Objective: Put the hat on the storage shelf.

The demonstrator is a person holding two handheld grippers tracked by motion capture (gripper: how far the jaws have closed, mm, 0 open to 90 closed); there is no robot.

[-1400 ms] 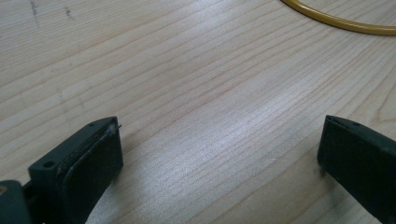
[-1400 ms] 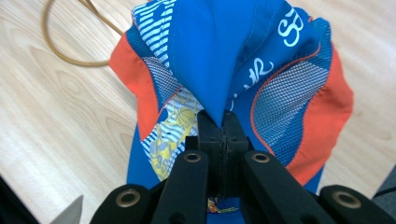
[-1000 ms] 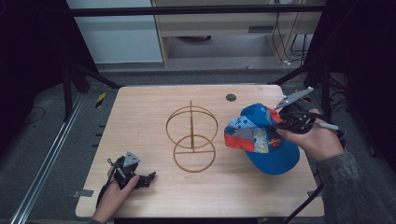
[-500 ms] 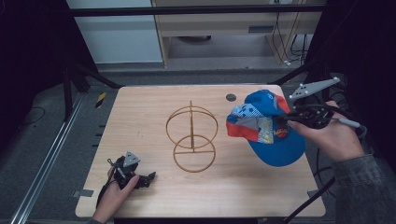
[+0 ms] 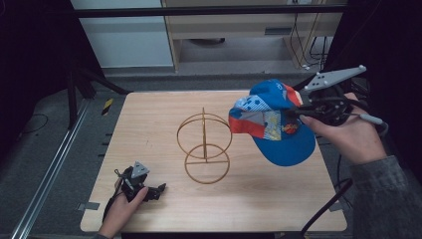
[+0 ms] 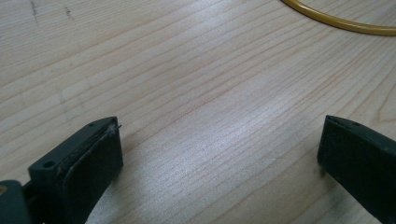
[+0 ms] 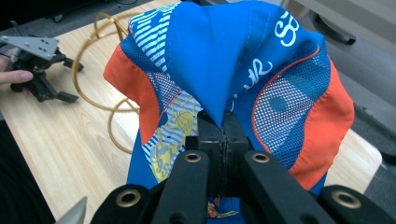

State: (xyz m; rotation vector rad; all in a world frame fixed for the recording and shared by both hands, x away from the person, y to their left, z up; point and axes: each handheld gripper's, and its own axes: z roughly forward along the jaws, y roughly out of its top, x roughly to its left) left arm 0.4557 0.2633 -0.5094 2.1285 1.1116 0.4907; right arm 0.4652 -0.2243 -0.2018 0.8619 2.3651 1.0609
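**Cap pinched by crown, held above table**

High view: right gripper (image 5: 296, 113) holds the cap (image 5: 271, 124) in the air over the table's (image 5: 149, 129) right side, beside the wire stand (image 5: 205, 149). Left gripper (image 5: 149, 189) rests at the near-left corner.

Left gripper view: jaws stand wide apart, nothing between them.

Right gripper view: jaws clamp a fold of crown fabric (image 7: 210, 93). Likely light, soft, floppy; the brim looks stiffer, a steadier hold.
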